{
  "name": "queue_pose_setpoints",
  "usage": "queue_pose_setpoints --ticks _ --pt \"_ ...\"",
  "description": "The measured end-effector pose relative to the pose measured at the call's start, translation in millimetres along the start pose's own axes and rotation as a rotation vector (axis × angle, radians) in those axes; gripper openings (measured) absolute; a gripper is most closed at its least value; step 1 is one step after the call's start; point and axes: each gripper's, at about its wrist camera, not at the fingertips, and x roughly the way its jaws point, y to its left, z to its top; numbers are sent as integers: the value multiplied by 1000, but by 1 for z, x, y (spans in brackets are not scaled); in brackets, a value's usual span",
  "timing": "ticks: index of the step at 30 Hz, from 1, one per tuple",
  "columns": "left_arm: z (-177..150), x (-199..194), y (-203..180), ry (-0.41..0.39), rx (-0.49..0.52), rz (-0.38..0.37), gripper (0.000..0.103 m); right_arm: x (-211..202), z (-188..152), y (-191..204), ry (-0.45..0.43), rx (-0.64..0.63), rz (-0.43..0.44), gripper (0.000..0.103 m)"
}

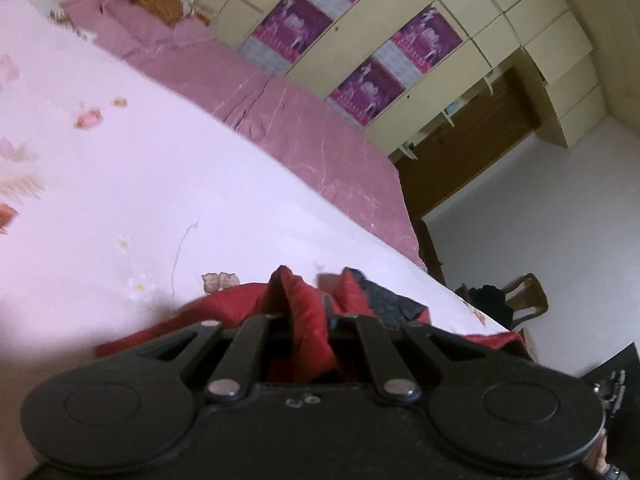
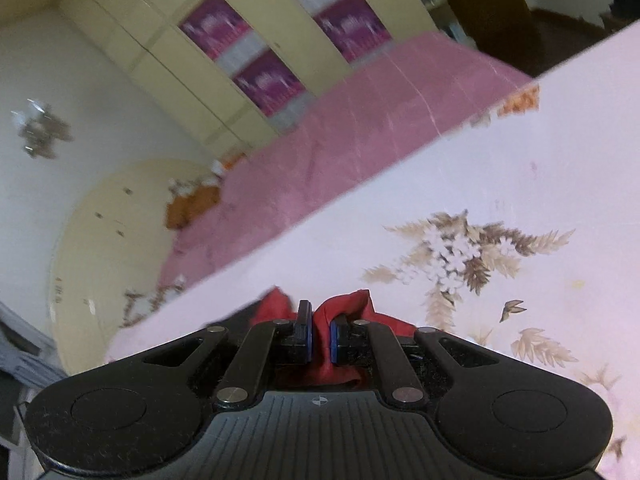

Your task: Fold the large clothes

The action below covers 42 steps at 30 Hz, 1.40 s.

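The left gripper's fingertips (image 1: 304,312) are being hidden by bunched red garment (image 1: 296,320). Most of that garment is being covered by both gripper bodies, and the wardrobe (image 2: 224,60) is being blurred.

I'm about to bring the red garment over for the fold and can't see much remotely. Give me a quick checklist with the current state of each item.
1. Left gripper gripping the red garment: ok; red fabric is bunched between its jaws.
2. Right gripper gripping the garment: ok; red cloth is pinched between the blue pads.
3. Both grips on matching corners: cannot tell; only small folds of fabric show.
4. Floral bedsheet ahead free of obstacles: ok in both views.
5. Garment hanging flat, not twisted: cannot tell; its body is hidden below the grippers.
6. Dark lining tucked in: not ok; it shows beside the left grip.
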Motion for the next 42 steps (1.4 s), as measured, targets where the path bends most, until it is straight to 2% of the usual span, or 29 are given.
queue_pose_setpoints --ticks 1,4,5,6,7,8,9,11,14,18,19,22,23,24,25,27,29,31,32,35,36,38,41,42 --pt "1 5 7 2 -22 -17 11 10 0 -4 10 6 -8 8" --pt "0 16 28 -10 -117 -91 21 31 0 -18 -2 53 4 10" --pt "1 19 33 -14 -140 -101 31 35 0 -21 -10 67 9 17" --pt "-1 21 34 -19 -152 -101 55 39 -1 -24 -23 72 4 46" --pt "-1 20 35 -40 -157 -96 70 40 -2 -23 -49 65 -13 77" --pt "-1 17 35 -75 -148 -86 94 39 -4 -21 -91 43 -27 83" --pt "-1 15 33 -95 -136 -79 99 37 -5 -18 -114 26 -31 83" --pt "1 16 33 -78 -109 -74 97 40 -6 -18 -113 21 -18 83" --pt "2 23 30 -23 -20 -2 88 47 -6 -13 -88 -49 -64 83" --pt "7 36 26 69 72 108 69 64 -7 -12 -33 -112 -163 83" --pt "7 42 27 93 89 135 68 73 -8 -14 -4 -126 -195 83" --pt "9 47 16 99 169 188 60 92 -15 -21 60 -149 -244 83" --pt "8 47 11 106 206 199 37 94 -17 -19 52 -170 -248 83" --pt "7 50 6 116 242 201 15 95 -19 -18 50 -188 -249 74" --pt "6 50 1 106 270 205 14 96 -20 -15 53 -207 -234 32" --pt "5 42 -13 40 348 217 8 95 -20 -10 28 -225 -227 9" --pt "6 32 -21 -13 373 205 8 84 -20 -1 -57 -280 -227 7" --pt "6 34 -25 -9 386 213 8 78 -20 3 -101 -290 -224 7" --pt "6 38 -24 12 392 227 8 79 -21 3 -105 -304 -242 7" --pt "-7 53 -16 63 414 270 9 99 -33 -8 -32 -319 -302 7" --pt "-14 52 -13 51 426 271 9 103 -38 -13 -17 -315 -310 7" --pt "-21 48 -11 19 428 273 9 103 -47 -21 -52 -309 -295 7" --pt "-26 45 -22 23 484 306 9 102 -50 -19 -53 -322 -305 7" --pt "-25 50 -27 31 495 314 13 103 -50 -16 -45 -331 -312 7"
